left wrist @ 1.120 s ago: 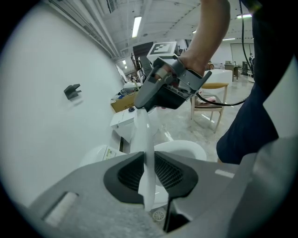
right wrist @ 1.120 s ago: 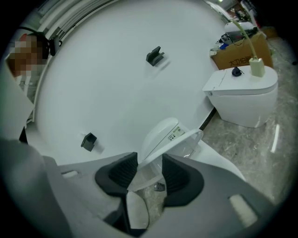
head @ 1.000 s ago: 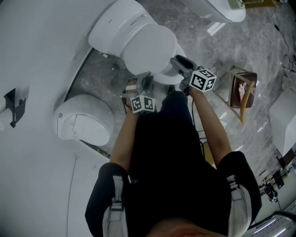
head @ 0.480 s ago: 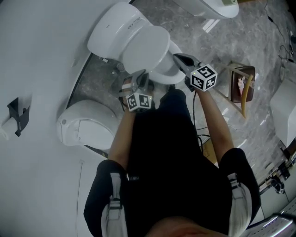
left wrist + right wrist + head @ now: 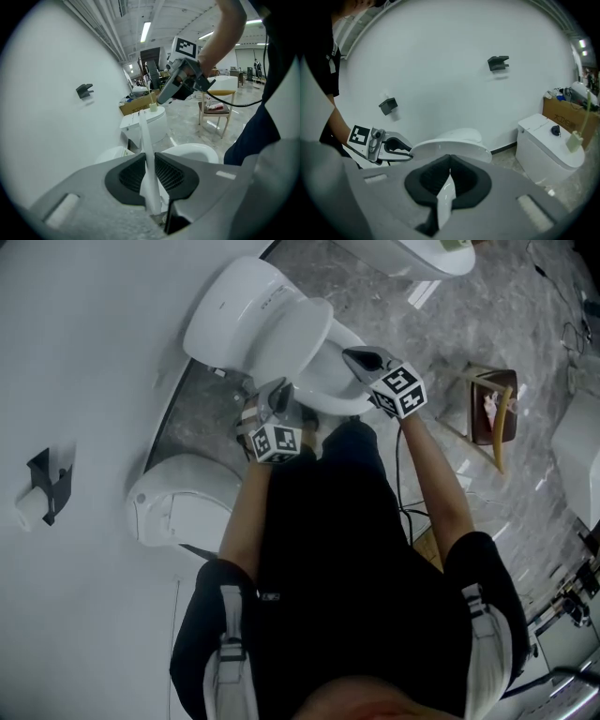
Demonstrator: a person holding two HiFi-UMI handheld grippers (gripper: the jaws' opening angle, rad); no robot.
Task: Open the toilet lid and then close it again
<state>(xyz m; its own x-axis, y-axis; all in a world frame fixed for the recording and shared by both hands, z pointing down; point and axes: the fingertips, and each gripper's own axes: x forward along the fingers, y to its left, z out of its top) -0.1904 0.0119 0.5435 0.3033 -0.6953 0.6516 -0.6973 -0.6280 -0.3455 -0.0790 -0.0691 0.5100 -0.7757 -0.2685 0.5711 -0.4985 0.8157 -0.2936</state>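
The white toilet lid (image 5: 281,329) stands part-way up over the bowl (image 5: 337,397), hinged at the tank (image 5: 230,296). My left gripper (image 5: 278,401) is shut on the lid's front edge. In the left gripper view the lid (image 5: 143,133) runs edge-on between the pads of the left gripper (image 5: 147,161). My right gripper (image 5: 354,357) hovers over the bowl's right rim, shut, and is apart from the lid. The right gripper view shows the raised lid (image 5: 450,145) ahead and the left gripper (image 5: 405,152) clamped on its near end. Only a white sliver shows below the closed jaws of the right gripper (image 5: 449,171).
A second toilet (image 5: 183,502) sits by the wall to the left, and a third (image 5: 422,254) at the top. A wooden stool (image 5: 492,413) stands on the marble floor to the right. A dark bracket (image 5: 47,486) sticks out of the white wall. My legs are just in front of the bowl.
The lid has swung higher off the bowl with the left gripper on its edge. The right gripper has rolled and drawn slightly up and away from the lid.
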